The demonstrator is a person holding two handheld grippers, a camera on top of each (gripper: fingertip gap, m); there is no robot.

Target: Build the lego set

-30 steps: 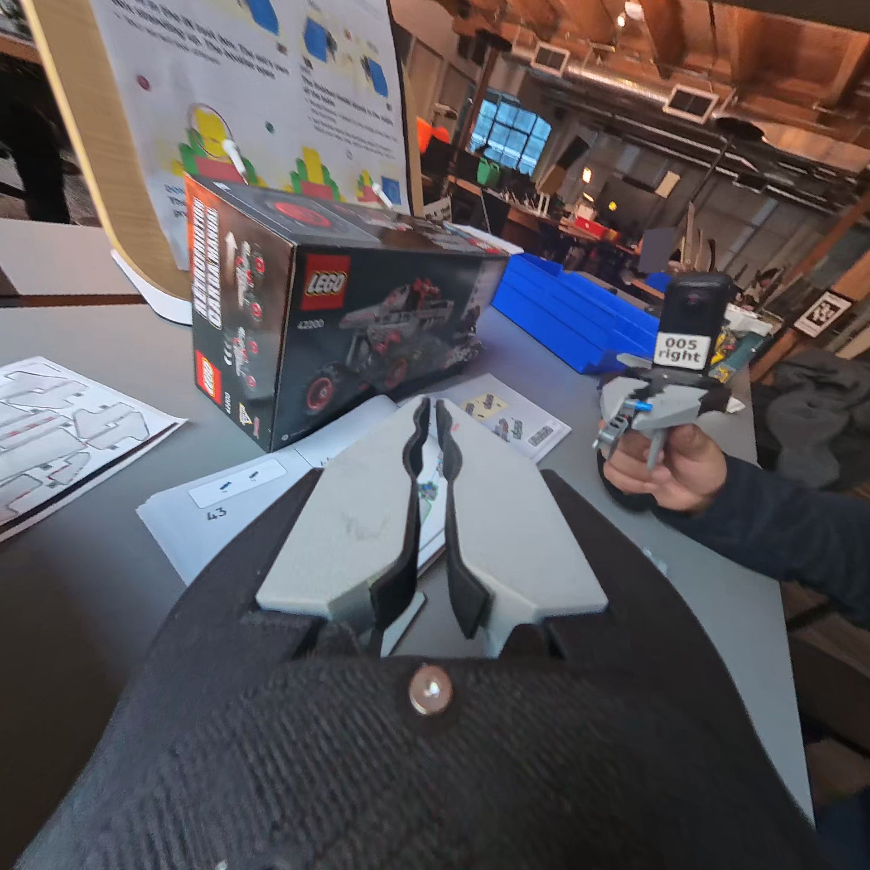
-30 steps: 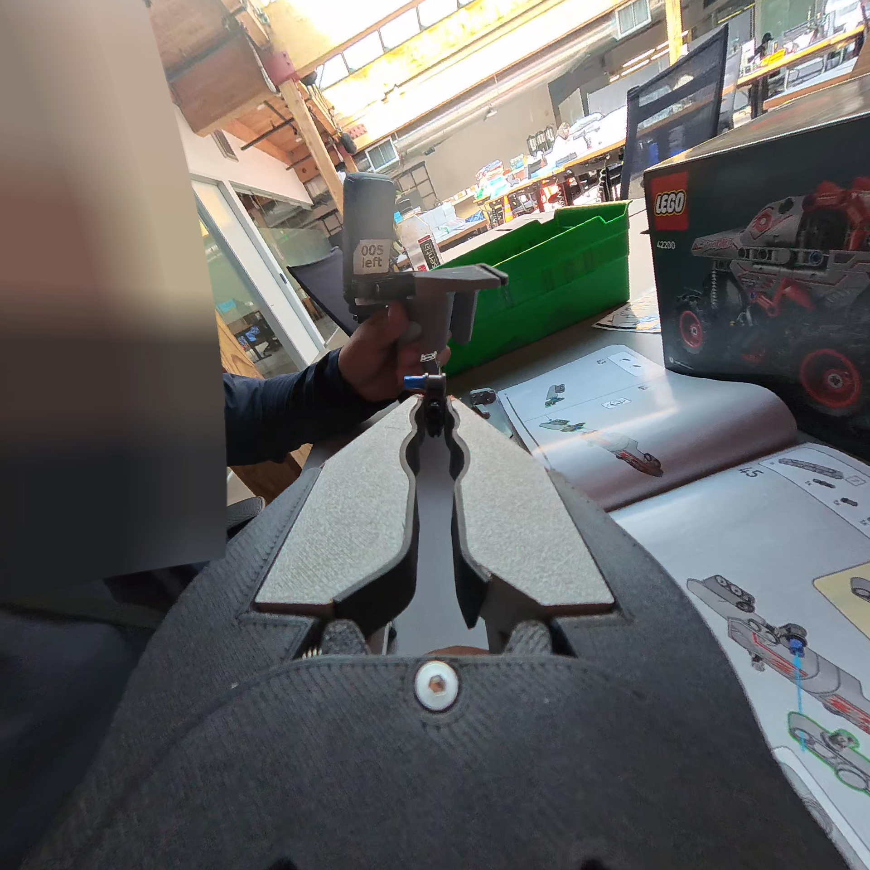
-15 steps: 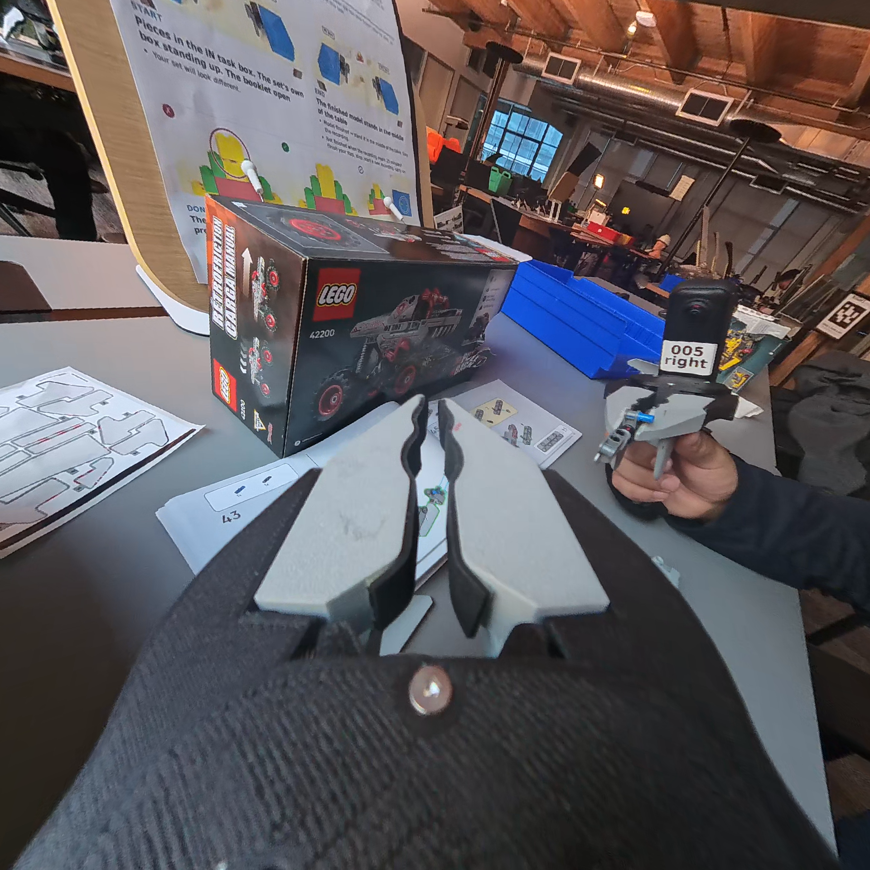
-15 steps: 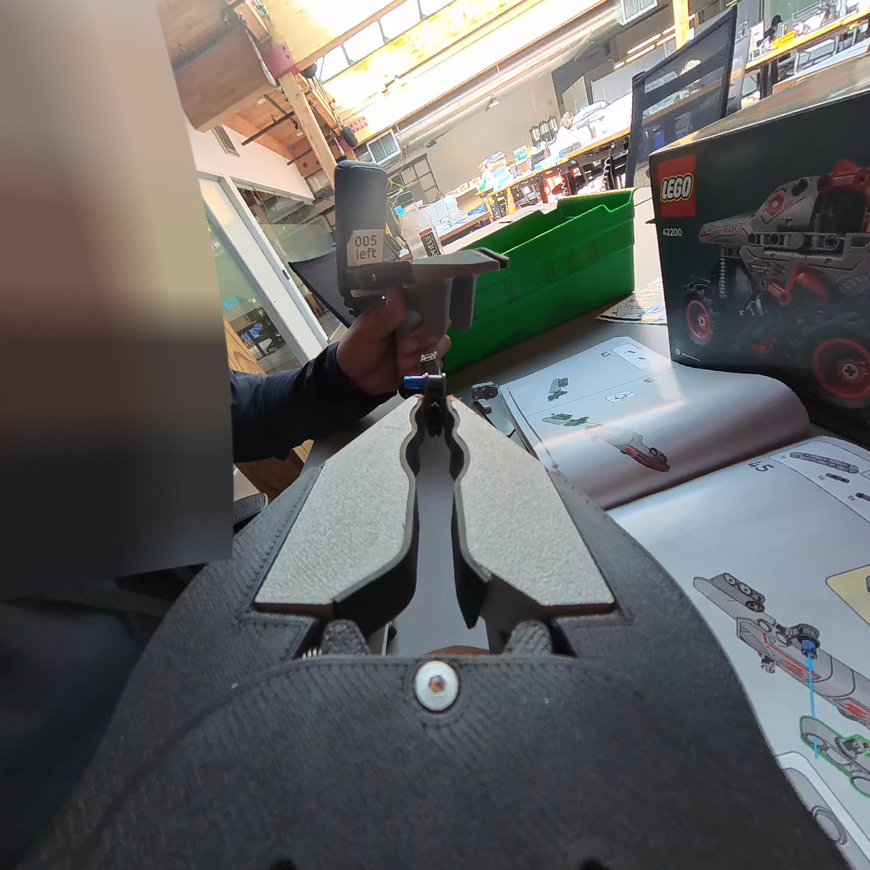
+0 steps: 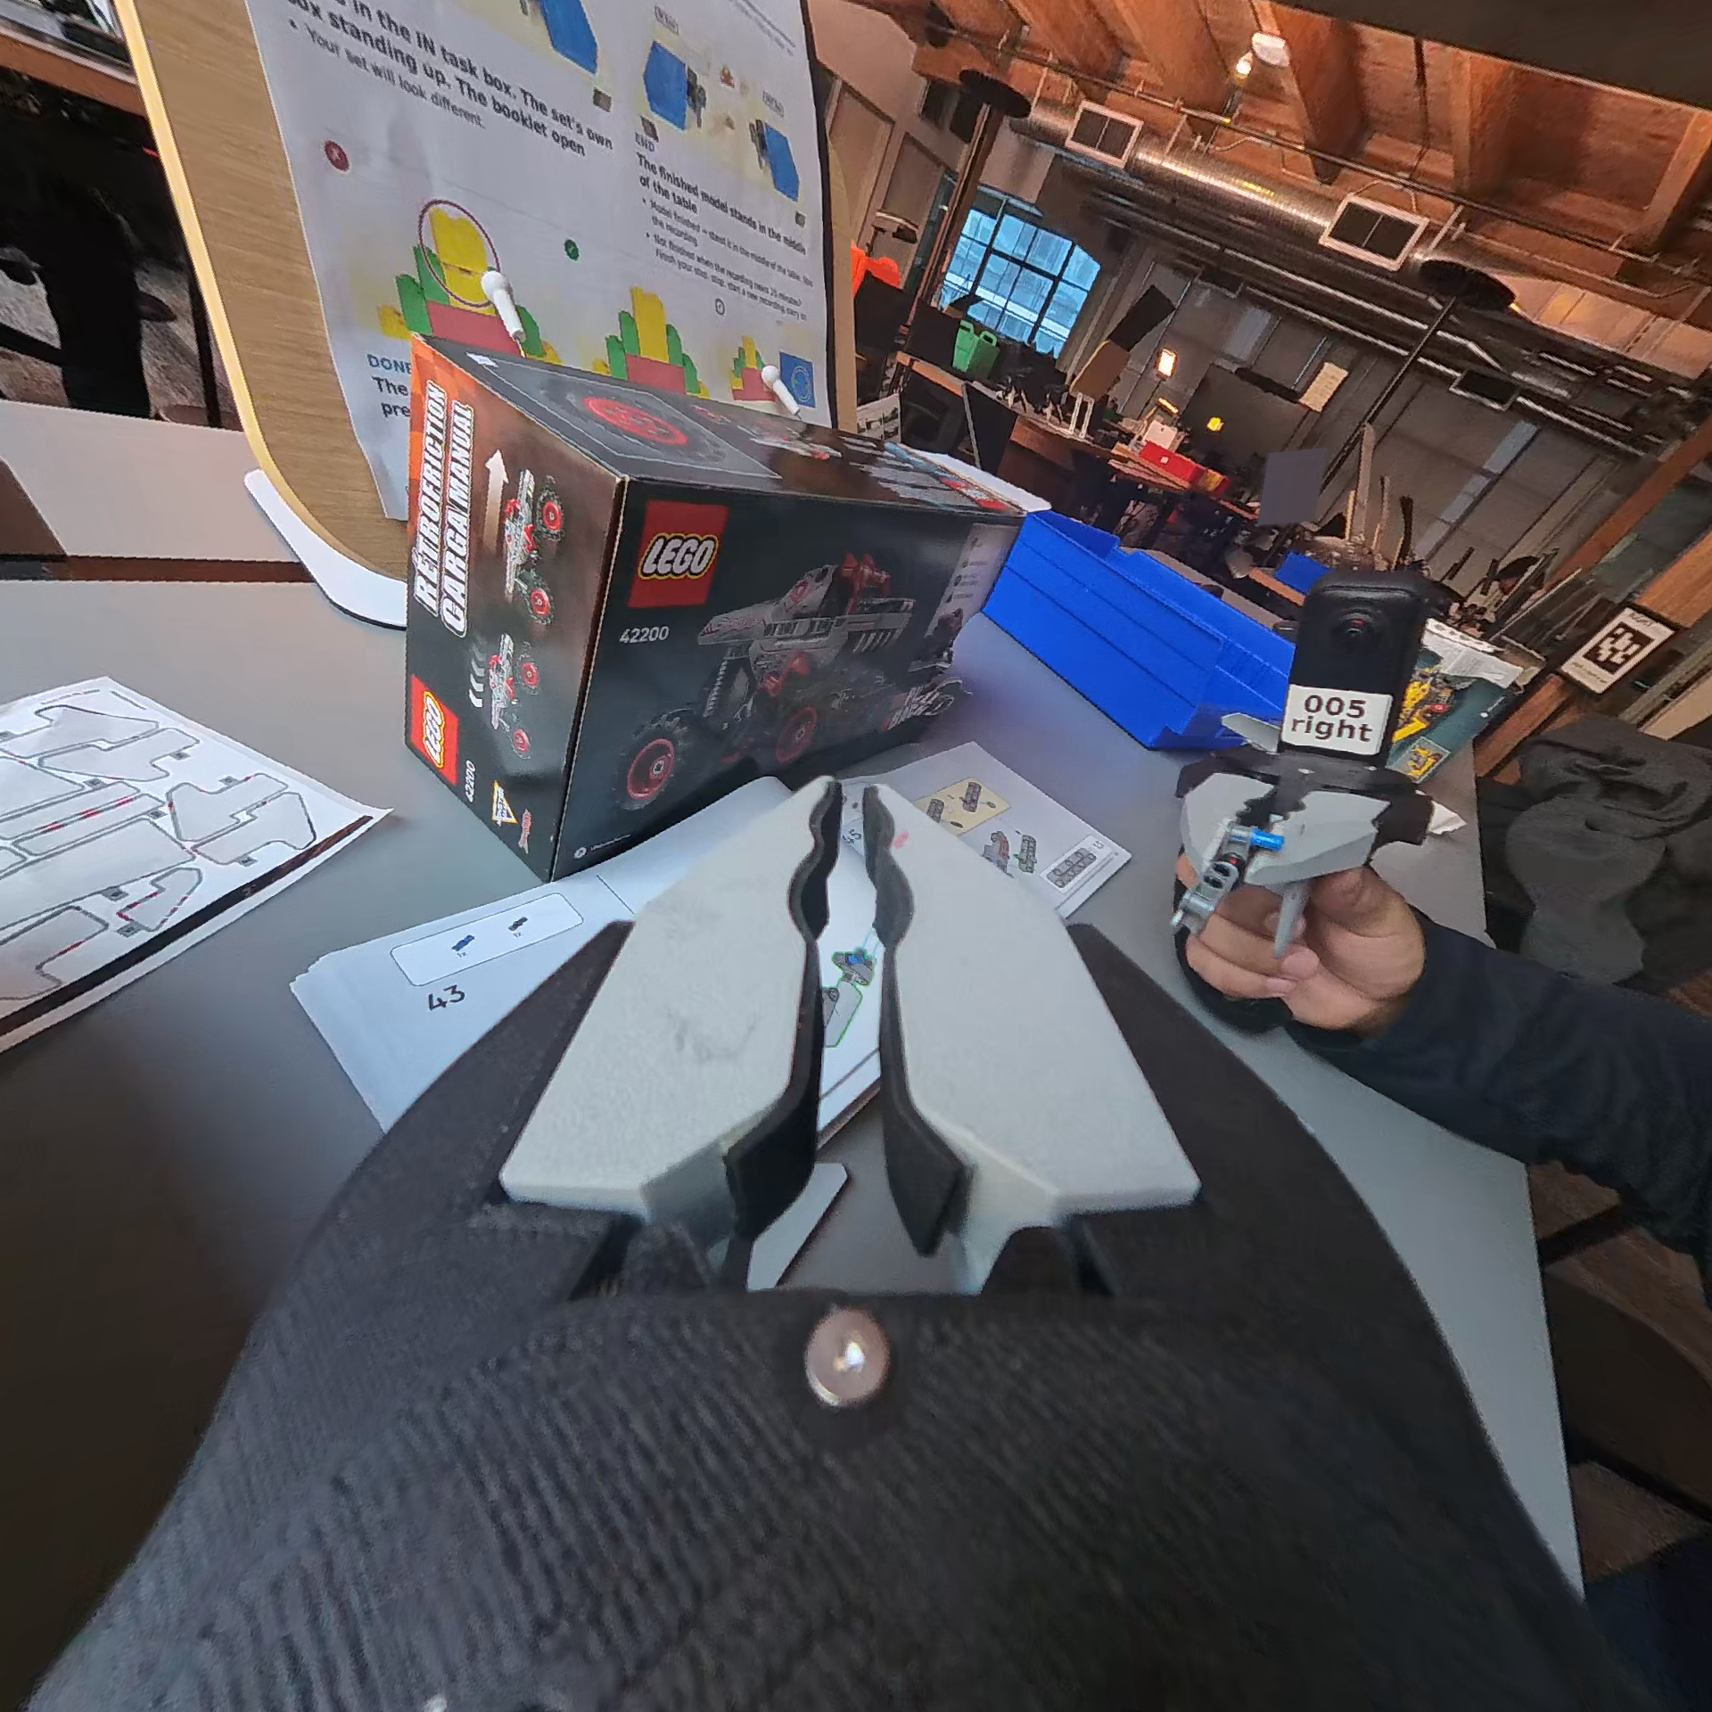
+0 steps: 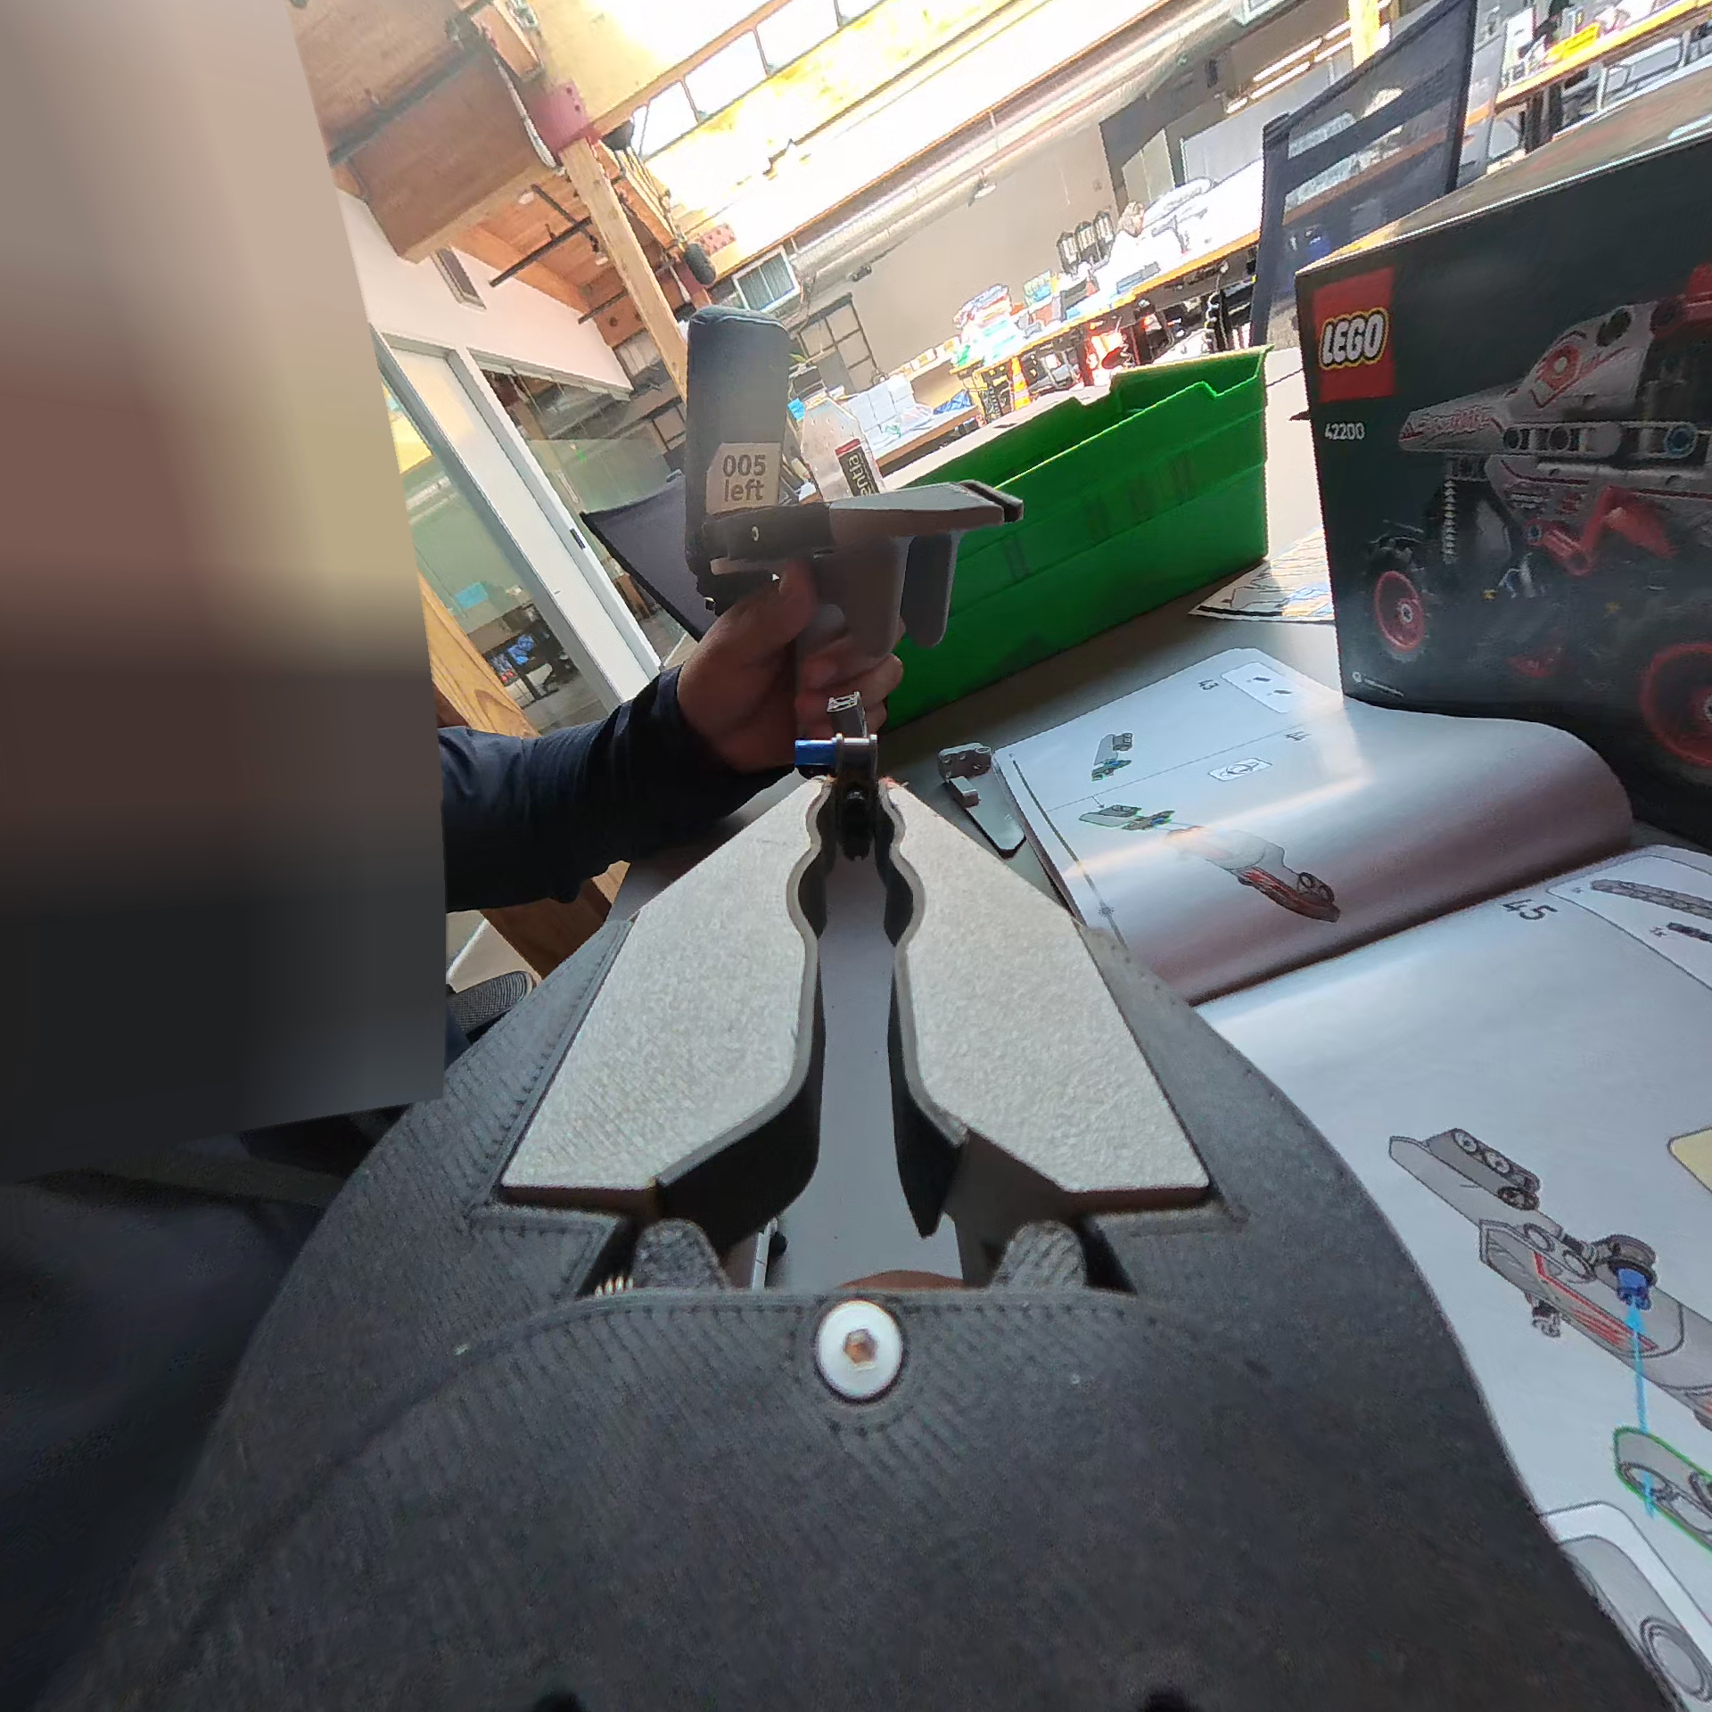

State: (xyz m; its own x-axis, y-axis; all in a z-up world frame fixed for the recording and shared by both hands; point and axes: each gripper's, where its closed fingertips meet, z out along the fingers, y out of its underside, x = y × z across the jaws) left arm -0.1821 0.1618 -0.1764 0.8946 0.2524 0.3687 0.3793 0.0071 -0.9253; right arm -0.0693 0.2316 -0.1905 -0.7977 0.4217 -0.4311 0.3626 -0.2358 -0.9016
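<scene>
My right gripper (image 6: 854,797) is shut on a small grey lego beam with a blue pin (image 6: 845,741) and holds it up above the table. In the left wrist view the right gripper (image 5: 1241,838) is at the right, with the beam (image 5: 1218,866) sticking out of its tips. My left gripper (image 5: 850,797) is empty, its jaws closed to a thin slit above the open instruction booklet (image 5: 519,963). In the right wrist view the left gripper (image 6: 1005,508) is held in the air just behind the beam. A loose grey lego piece (image 6: 963,764) lies on the table beside the booklet (image 6: 1297,815).
The black lego box (image 5: 741,630) stands behind the booklet and also shows in the right wrist view (image 6: 1529,482). A blue bin (image 5: 1130,611) and a green bin (image 6: 1112,519) sit at the table's far sides. A sticker sheet (image 5: 139,834) lies at the left, a poster board (image 5: 556,185) behind. The left gripper's tips are roughly 15 cm from the right gripper's.
Both grippers have only drifted slightly. The right gripper keeps its hold on the beam, and the left stays closed and empty.
</scene>
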